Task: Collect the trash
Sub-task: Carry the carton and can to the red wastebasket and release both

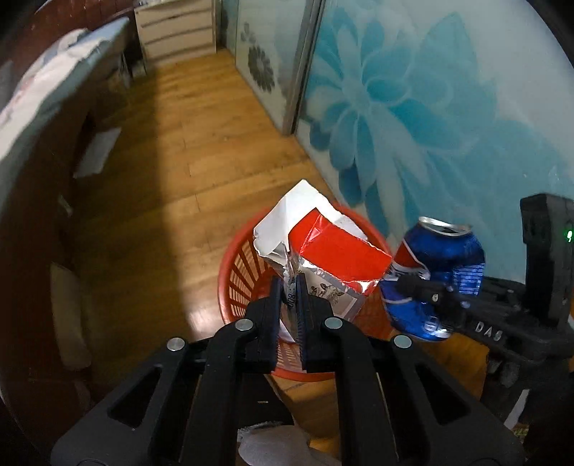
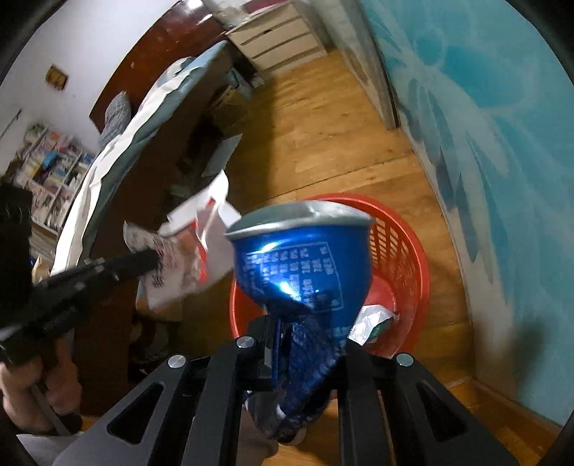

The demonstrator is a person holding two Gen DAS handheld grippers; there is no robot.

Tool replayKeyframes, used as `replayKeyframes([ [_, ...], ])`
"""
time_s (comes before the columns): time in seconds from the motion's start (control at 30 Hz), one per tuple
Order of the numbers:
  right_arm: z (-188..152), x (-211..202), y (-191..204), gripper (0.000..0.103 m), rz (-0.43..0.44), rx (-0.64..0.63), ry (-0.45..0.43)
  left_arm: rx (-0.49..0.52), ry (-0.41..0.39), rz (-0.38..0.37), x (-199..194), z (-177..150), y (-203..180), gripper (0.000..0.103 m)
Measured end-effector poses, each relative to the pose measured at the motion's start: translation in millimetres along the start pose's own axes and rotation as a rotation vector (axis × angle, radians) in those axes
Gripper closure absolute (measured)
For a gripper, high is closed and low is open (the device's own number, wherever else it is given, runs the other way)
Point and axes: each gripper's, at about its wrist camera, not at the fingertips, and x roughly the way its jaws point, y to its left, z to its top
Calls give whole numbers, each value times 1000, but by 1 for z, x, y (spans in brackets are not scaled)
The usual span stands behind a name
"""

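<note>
My left gripper (image 1: 291,283) is shut on a torn red and white snack wrapper (image 1: 323,251) and holds it above a red slatted plastic basket (image 1: 236,279) on the wooden floor. My right gripper (image 1: 409,283) is shut on a crushed blue soda can (image 1: 441,258) just right of the basket. In the right wrist view the can (image 2: 297,269) fills the centre, pinched in my right gripper (image 2: 305,333) over the basket (image 2: 401,251). The left gripper (image 2: 150,258) holds the wrapper (image 2: 186,251) at the left. A crumpled foil piece (image 2: 373,319) lies inside the basket.
A bed (image 2: 143,118) with a dark wooden frame runs along the left. Sliding doors with blue flower prints (image 1: 412,107) stand on the right. White drawers (image 1: 175,28) stand at the far end. A bookshelf (image 2: 46,168) stands at far left.
</note>
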Motion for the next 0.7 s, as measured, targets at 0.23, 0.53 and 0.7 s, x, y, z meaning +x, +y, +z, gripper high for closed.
replayKeyframes([
  [0.23,-1,3,-1,41,-48,53,-70,-49,5,-8,1,0,7,27],
  [0.53,6,-72,86,41,55,-77,-172,-169,-244,139,-176,-41,51,27],
  [0.7,-2,-127,187,37,122,-224,-277,-274,-439,297,-302,-103,92,22],
])
